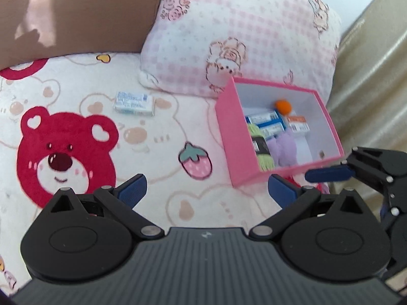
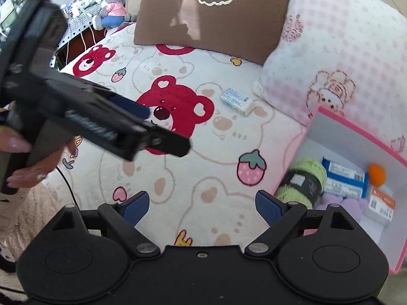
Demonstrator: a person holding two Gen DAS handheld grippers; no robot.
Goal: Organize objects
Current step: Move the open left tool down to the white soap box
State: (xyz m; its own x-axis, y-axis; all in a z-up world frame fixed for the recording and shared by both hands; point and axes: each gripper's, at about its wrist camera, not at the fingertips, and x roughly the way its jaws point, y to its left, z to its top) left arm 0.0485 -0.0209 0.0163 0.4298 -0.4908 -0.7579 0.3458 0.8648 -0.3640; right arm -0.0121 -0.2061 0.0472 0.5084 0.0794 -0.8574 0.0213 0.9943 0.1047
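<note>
Both the left tongs [image 1: 207,190] and the right tongs [image 2: 202,207] are held wide apart with nothing between them above the bear-print bed cover [image 1: 157,152], on which a white packet [image 1: 134,103] is left lying near the pink box [image 1: 226,137], itself partly filled with yarn and packets.

Left hand-held gripper [image 1: 207,189] spread wide, empty, right hand-held gripper [image 2: 202,207] likewise
</note>
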